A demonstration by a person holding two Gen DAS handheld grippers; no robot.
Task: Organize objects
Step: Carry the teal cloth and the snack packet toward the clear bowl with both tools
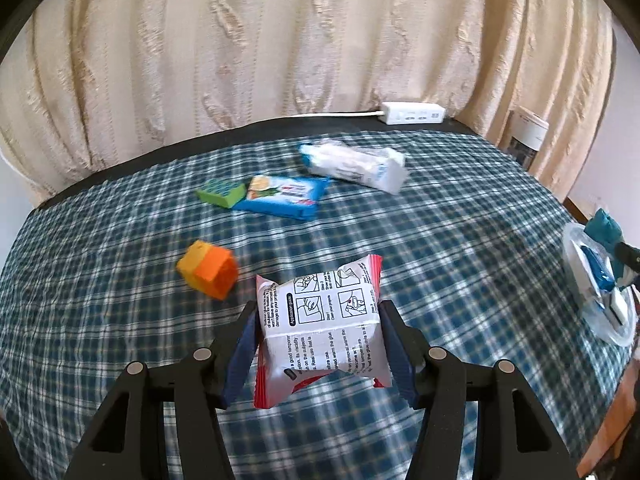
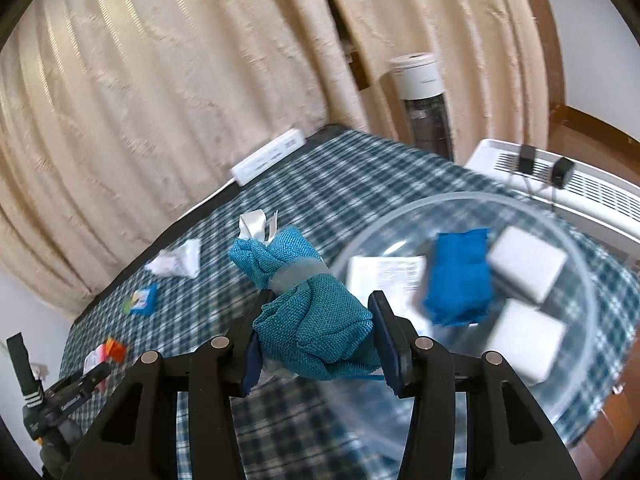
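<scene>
Left claw (image 1: 320, 344) clenched on a sachet (image 1: 320, 328) — pinched across its middle, lifted clear of the cloth (image 1: 460, 240). Light and crinkly by the look, slick foil skin, soft enough to buckle; best held mid-body as now, not by the red seams. Ahead-left of that claw, an orange block (image 1: 208, 270); farther ahead, a green block (image 1: 220, 194), a blue packet (image 1: 286, 196) and a white wrapper (image 1: 356, 164), all well apart. Open cloth to the right, toward the bowl.

Right claw (image 2: 316, 336) grasping a teal bundle (image 2: 304, 300) at its fat end — knitted, squashy, banded at the waist, unlikely to slip. Clear bowl (image 2: 592, 264) just ahead-right, already holding white blocks, a blue cloth and a card. Bowl rim near the table's right edge — little margin there for a sloppy drop.
</scene>
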